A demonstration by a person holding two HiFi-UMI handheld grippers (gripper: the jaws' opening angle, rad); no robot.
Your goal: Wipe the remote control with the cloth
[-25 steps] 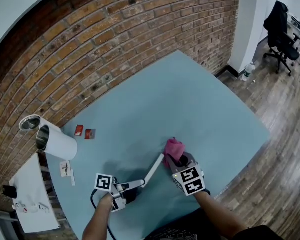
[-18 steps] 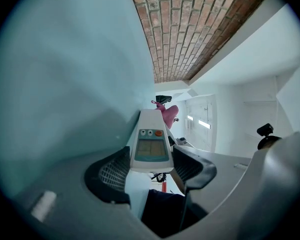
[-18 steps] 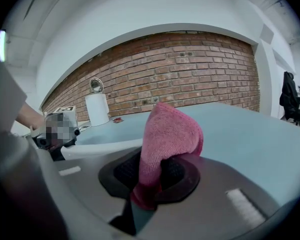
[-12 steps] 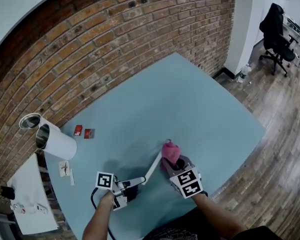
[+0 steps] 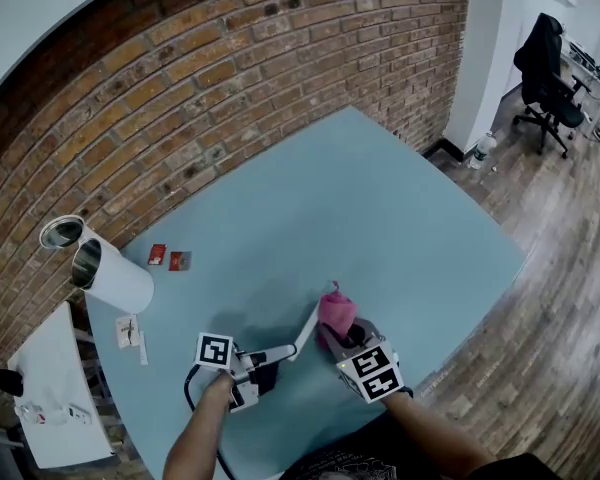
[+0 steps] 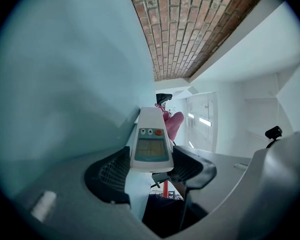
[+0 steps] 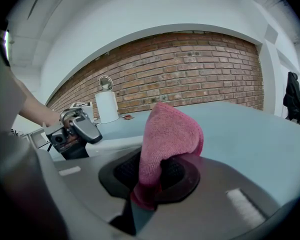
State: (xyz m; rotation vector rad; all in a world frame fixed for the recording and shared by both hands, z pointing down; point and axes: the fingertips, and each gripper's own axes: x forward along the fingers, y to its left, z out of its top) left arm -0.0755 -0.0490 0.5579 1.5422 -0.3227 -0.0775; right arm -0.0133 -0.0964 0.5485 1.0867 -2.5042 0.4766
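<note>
Pink cloth (image 5: 336,311) and remote (image 5: 305,331) gripped, white cylinder (image 5: 115,280) on table (image 5: 360,218), inside unseen

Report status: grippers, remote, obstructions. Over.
Left gripper shut on remote control. Right gripper shut on pink cloth, at remote's far end. Nothing between them.

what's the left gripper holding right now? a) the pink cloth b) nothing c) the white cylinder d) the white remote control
d: the left gripper has its jaws pressed on the sides of the white remote control, while the pink cloth is pinched in the right gripper.
</note>
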